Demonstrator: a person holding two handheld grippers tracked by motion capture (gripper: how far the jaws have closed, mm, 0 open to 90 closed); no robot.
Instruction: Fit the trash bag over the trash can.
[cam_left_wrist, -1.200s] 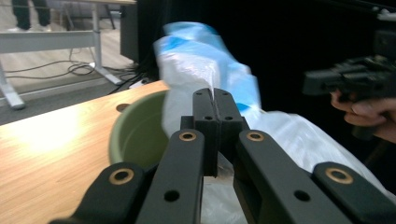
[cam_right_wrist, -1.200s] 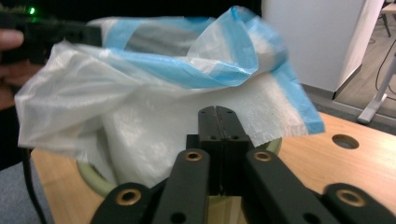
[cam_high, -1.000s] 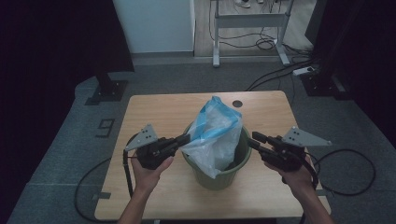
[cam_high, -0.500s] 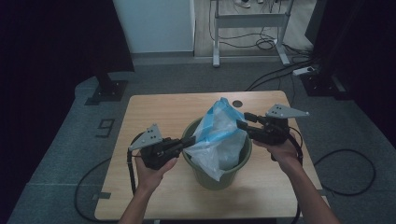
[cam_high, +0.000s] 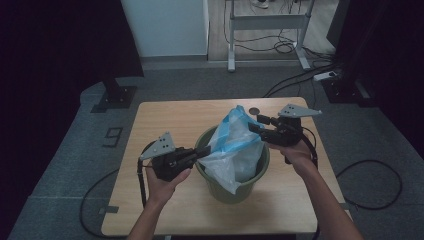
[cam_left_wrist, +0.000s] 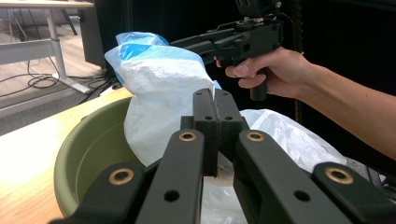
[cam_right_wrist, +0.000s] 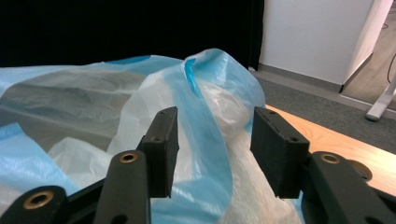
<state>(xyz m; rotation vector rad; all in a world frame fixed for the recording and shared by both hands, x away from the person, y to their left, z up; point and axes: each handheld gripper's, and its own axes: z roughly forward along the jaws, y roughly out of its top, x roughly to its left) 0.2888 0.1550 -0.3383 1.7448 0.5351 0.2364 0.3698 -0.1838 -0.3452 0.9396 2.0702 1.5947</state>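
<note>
While the person's two forearms enter from the near edge of the wooden surface, the left gripper sits nearest, at the left rim of the green bucket; its fingers are pressed together on a fold of the white-and-blue plastic bag, and the left gripper view shows thin film pinched in the seam between them

Bucket stands upright near the middle of the surface, slightly toward the near edge. Bag sits inside it, lower part down in the bucket, upper part bunched and rising above the rim, blue band running across the top

Right gripper lies farther back, at the bag's upper right edge, held in the right hand. Its jaws have just been opening: the fingers stand apart, with a ridge of the bag's blue-edged film in the gap between them. From the right gripper view the pads do not press on the film; whether either pad brushes it cannot be told

Small dark round spot on the surface just behind the bag. Beyond the far edge: grey floor, cables, white table frame
</note>
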